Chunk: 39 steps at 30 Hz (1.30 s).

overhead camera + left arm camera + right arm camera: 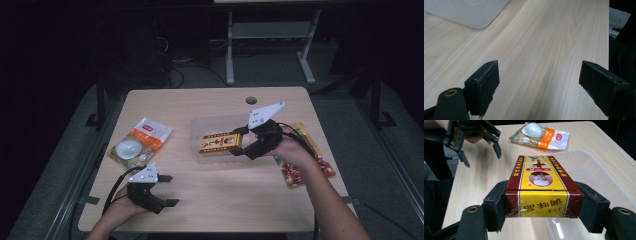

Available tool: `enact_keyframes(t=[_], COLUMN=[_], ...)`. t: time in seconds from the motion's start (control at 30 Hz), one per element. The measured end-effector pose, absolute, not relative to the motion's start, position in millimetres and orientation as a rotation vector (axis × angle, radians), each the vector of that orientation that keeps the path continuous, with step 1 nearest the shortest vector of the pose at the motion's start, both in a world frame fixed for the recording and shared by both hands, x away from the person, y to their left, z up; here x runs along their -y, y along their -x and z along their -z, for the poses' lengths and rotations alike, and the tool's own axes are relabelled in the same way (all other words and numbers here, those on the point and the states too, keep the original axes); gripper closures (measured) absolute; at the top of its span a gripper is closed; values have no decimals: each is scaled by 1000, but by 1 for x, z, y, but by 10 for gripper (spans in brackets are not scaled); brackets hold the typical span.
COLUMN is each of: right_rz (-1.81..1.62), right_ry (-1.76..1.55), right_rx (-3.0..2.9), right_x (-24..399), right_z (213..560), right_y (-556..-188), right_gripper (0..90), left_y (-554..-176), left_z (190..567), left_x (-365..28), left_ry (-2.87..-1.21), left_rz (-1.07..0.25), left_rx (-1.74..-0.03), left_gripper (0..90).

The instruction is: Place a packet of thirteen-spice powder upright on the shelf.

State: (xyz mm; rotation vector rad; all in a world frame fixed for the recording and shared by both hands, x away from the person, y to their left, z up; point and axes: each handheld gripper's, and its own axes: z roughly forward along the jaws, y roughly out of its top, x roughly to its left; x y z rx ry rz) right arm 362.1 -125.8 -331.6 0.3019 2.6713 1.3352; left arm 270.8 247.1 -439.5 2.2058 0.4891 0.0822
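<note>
Clear plastic bin (210, 125) lies under a yellow box (541, 187) pinched by the right hand-held gripper (544, 210).

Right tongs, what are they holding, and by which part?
The right tongs grip the yellow box by its two long sides at the near end, above the clear bin.

- Pale wood-grain tabletop (544, 37), smooth with a matt finish.
- Cardboard seasoning box (541, 185), red and yellow, under glossy clear film wrap.
- Clear plastic bin (599, 177), translucent and smooth.
- Right hand-held gripper (543, 207): matt black pads (496, 206), rough and scuffed.
- Shiny plastic pouch (544, 136), white and orange.
</note>
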Motion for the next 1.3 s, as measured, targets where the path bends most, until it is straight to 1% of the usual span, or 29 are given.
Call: enact_keyframes(t=[0.33, 0.73, 1.3], right_rz=[-1264, -1182, -1149], right_ry=[-278, -253, -275], right_rx=[-2703, -2699, -2688], right_x=[104, 87, 73], right_z=[321, 325, 339], right_y=[-386, -412, -423], right_gripper=[322, 322, 320], left_y=[-270, -270, -270], left_z=[439, 439, 440], left_x=[-248, -247, -247], left_ry=[-2200, -2203, -2194], left_rz=[-72, -55, -37], left_rx=[-486, -473, -471], left_gripper=[159, 160, 159])
